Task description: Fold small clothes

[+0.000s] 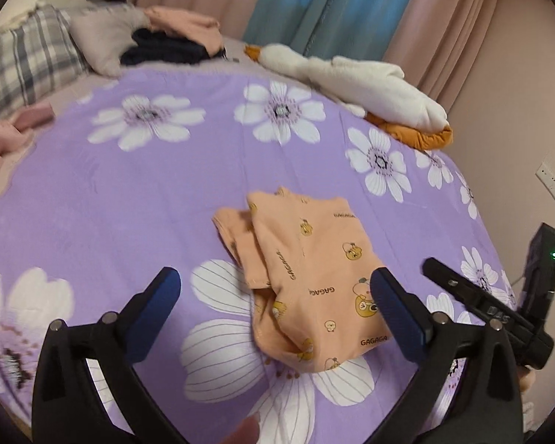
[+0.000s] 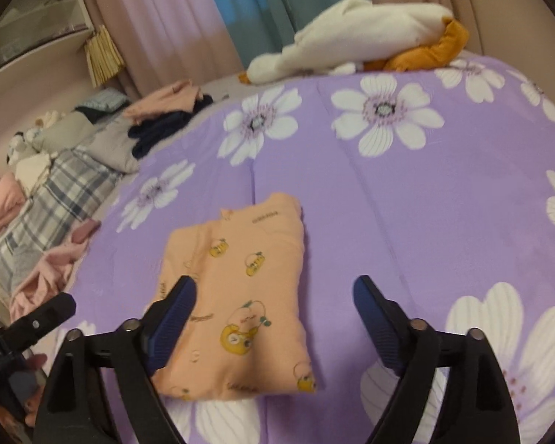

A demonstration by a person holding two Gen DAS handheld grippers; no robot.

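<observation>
Jaws spread wide and empty on both the left gripper (image 1: 275, 305) and right gripper (image 2: 273, 314), the folded orange garment (image 2: 240, 296) lies on the purple bedsheet (image 2: 407, 203), so lift clear without snagging it.

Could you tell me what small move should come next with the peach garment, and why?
Probably draw both tools back and reach for another piece. The peach garment lies folded on the purple bedspread, and the left tool and right tool both stand open, gripping nothing.
</observation>
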